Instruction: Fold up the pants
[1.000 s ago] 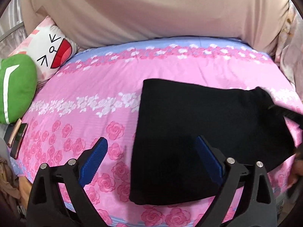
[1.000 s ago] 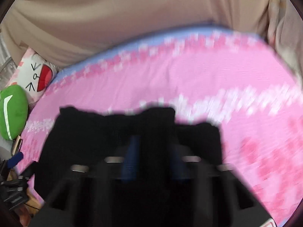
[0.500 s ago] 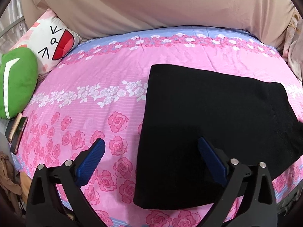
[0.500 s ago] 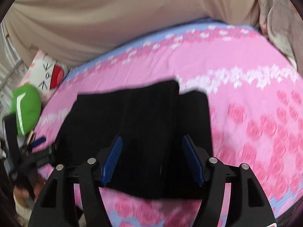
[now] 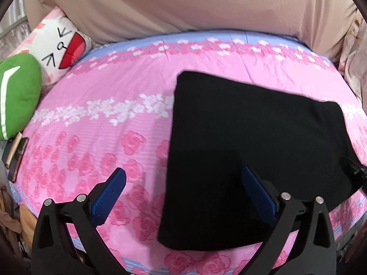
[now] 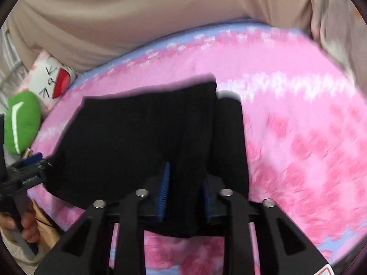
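- Covering the bed [image 5: 110, 123] is a pink floral sheet, a flat surface suited to folding.
- Black pants [image 5: 252, 151] lie on it as a folded rectangle near the front edge.
- Right gripper [image 6: 185, 181]: fingers have just been closing, narrow around a fabric ridge; whether they press on it I cannot tell, presumably to fold again.
- Left gripper [image 5: 183, 194]: fingers wide, empty, straddling the pants' left edge.

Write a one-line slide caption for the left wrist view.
Left gripper open above the black pants, folded flat on the pink floral bedsheet.
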The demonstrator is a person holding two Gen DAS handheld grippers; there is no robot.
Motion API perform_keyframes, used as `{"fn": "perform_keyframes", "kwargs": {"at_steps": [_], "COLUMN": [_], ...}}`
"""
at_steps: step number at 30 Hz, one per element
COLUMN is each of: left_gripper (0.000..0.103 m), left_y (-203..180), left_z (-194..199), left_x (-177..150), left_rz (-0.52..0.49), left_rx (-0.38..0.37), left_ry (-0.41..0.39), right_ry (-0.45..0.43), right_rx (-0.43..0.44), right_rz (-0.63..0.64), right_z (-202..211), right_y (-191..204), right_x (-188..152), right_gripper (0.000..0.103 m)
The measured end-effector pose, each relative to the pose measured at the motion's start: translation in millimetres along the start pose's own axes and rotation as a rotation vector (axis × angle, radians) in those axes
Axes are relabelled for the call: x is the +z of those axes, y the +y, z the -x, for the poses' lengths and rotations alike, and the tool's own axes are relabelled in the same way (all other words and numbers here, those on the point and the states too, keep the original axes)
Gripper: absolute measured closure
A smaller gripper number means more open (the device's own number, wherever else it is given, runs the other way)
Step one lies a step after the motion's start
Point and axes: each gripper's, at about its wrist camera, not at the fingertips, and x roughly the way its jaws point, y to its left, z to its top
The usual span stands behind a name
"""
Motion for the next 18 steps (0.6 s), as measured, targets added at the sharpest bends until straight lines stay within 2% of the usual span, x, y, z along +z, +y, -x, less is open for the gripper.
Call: {"fn": "perform_keyframes", "kwargs": {"at_steps": [1, 2, 4, 6, 7, 9, 12, 13, 14, 15, 16, 18], "left_gripper": [0.005, 0.005, 0.005, 0.005, 0.005, 0.005, 0.005, 0.005, 0.005, 0.005, 0.005, 0.005], "left_y": [-2, -3, -4, -5, -6, -7, -10, -9, -8, -7, -5, -3], "left_z": [-1, 0, 3, 4, 3, 3, 3, 3, 3, 3, 3, 2], "left_x": [0, 0, 1, 2, 1, 1, -1, -1, -1, -1, -1, 0], "left_rz": [-0.003, -0.007, -0.012, -0.01, -0.006, -0.004, -0.016, -0.017, -0.018, -0.016, -0.012, -0.009], "left_rx": [-0.002, 0.0, -0.003, -0.011, -0.018, -0.024, -0.019, -0.018, -0.016, -0.014, -0.015, -0.011], "left_ry": [0.005, 0.001, -0.01, -0.009, -0.006, 0.0, 0.0, -0.001, -0.002, -0.001, 0.004, 0.003], "right_ry": [0.0, -0.007, -0.1, -0.133, -0.147, -0.128, -0.031, -0.017, 0.009, 0.022, 0.019, -0.034], "right_rx": [0.026, 0.0, -0.065, -0.046, -0.005, 0.034, 0.009, -0.051, -0.157, -0.145, -0.08, -0.073], "right_rz": [-0.042, -0.042, 0.03, 0.08, 0.103, 0.143, 0.187, 0.188, 0.182, 0.151, 0.07, 0.086], "right_z": [5, 14, 38, 47, 47, 33, -15, -28, -48, -54, -47, -25], "right_y": [-4, 1, 18, 31, 40, 51, 55, 49, 36, 25, 14, 26], "right_x": [1, 5, 15, 27, 38, 54, 70, 74, 77, 78, 80, 79], "right_gripper": [0.078, 0.078, 0.072, 0.072, 0.073, 0.076, 0.083, 0.087, 0.088, 0.089, 0.089, 0.089]}}
